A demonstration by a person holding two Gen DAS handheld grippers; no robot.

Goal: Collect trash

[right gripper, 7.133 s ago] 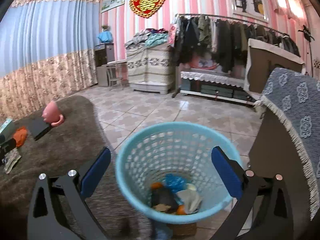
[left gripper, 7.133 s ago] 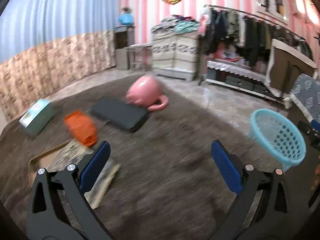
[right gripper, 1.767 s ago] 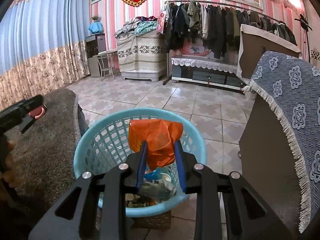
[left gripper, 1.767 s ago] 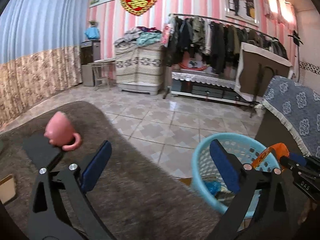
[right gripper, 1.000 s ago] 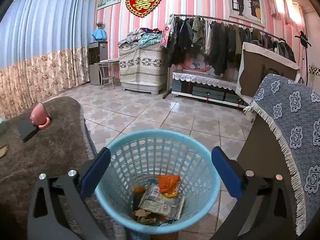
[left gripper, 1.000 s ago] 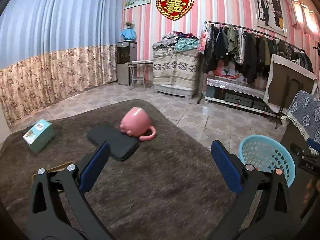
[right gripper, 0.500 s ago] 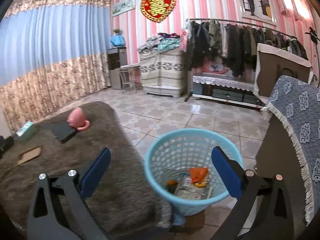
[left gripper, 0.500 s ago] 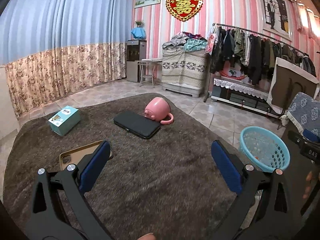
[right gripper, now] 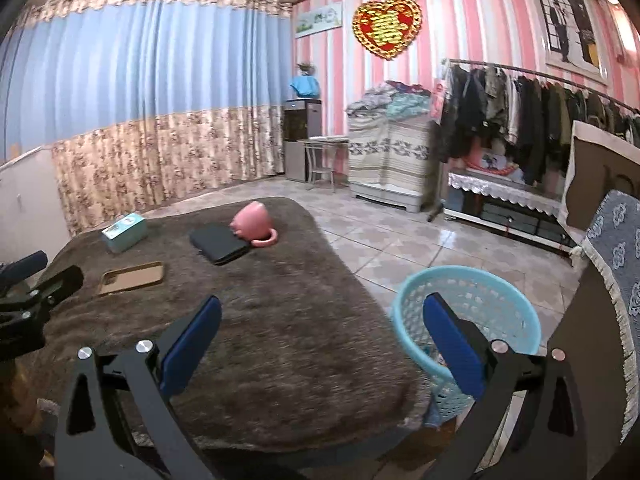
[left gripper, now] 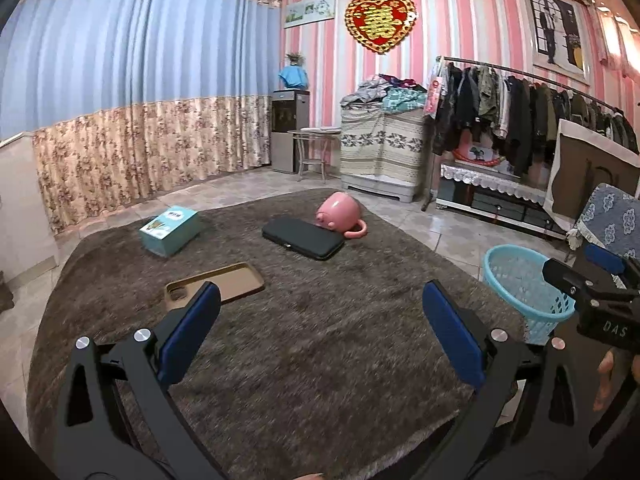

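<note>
Right wrist view: both tongs empty, trash already binned.
The orange wrapper clamped a moment ago is gone; the right tongs (right gripper: 322,344) and left tongs (left gripper: 320,332) gape apart. The round light-blue plastic mesh basket (right gripper: 472,292) stands just beside the right tongs, off the brown shaggy rug (right gripper: 280,320); no loose trash remains there.

A shaggy matt brown rug (left gripper: 320,344) lies on glossy floor tiles (right gripper: 392,248), beside a perforated blue plastic basket (right gripper: 480,304), a smooth pink mug (left gripper: 338,214) and a matt black case (left gripper: 302,238).
</note>
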